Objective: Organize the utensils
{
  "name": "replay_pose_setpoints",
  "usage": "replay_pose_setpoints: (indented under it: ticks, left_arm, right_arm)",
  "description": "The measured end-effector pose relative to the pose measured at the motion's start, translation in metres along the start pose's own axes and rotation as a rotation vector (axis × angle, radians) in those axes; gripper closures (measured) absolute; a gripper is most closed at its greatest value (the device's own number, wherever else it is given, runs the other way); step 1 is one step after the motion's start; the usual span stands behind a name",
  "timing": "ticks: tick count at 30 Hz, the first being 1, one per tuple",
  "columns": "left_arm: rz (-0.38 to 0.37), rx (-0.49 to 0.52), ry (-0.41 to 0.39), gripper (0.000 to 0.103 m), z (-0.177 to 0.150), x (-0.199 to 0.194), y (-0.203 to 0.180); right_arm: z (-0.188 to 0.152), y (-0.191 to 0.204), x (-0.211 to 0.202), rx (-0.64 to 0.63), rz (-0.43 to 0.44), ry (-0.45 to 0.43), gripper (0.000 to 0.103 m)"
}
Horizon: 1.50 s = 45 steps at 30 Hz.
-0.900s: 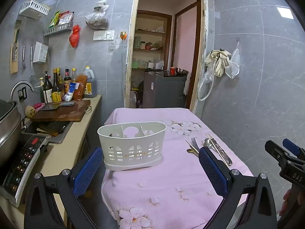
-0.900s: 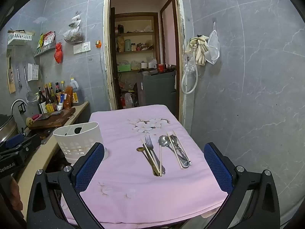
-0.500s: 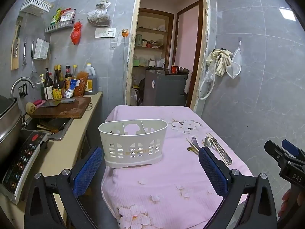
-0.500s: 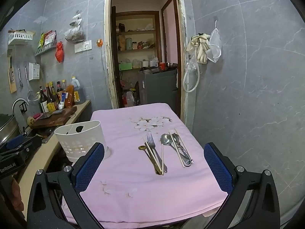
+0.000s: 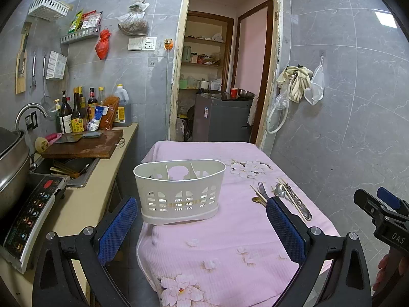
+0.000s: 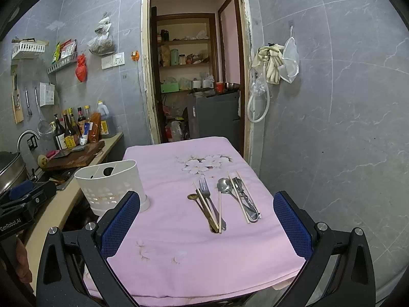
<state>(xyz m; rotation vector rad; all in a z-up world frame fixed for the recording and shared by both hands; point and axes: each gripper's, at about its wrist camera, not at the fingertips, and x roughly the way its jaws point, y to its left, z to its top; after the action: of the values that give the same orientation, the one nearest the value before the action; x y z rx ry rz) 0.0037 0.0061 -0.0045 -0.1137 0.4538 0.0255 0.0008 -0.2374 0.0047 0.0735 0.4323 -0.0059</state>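
Two hand-held grippers, left hand-held gripper (image 5: 202, 226) and right hand-held gripper (image 6: 207, 223), jaws wide apart, empty. Utensils (image 6: 222, 199) lie loose on desk (image 6: 166, 230), right of white caddy (image 6: 110, 184). We judge sorting not begun; next, right one must lower onto fork (image 6: 205, 192).

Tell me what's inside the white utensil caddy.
The white utensil caddy shows only two dividers and no utensils near its rim. Its walls hide the bottom of each compartment, so anything lying low cannot be seen.
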Motion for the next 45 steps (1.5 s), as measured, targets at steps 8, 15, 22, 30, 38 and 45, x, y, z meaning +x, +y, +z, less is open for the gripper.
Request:
replay_pose_setpoints:
  ticks: [8, 15, 22, 30, 38, 45]
  left_arm:
    - [0.001, 0.000, 0.001, 0.001, 0.001, 0.000, 0.000]
    - [0.001, -0.002, 0.001, 0.001, 0.000, 0.000, 0.000]
    - [0.002, 0.000, 0.001, 0.001, 0.000, 0.001, -0.001]
    - [0.002, 0.000, 0.003, 0.001, 0.000, 0.000, -0.001]
    - [0.002, 0.000, 0.003, 0.001, 0.000, 0.001, -0.001]
    - [0.003, 0.000, 0.003, 0.001, 0.000, 0.001, -0.001]
  right_arm:
    - [-0.001, 0.000, 0.001, 0.003, 0.000, 0.003, 0.001]
    - [-0.002, 0.002, 0.001, 0.003, -0.001, 0.003, 0.001]
    - [-0.004, 0.003, 0.001, 0.003, 0.000, 0.006, 0.001]
    - [-0.008, 0.006, 0.003, 0.002, 0.002, 0.010, 0.001]
    - [-0.010, 0.007, 0.004, 0.003, 0.001, 0.015, 0.001]
    - [-0.012, 0.008, 0.005, 0.007, 0.002, 0.020, 0.001]
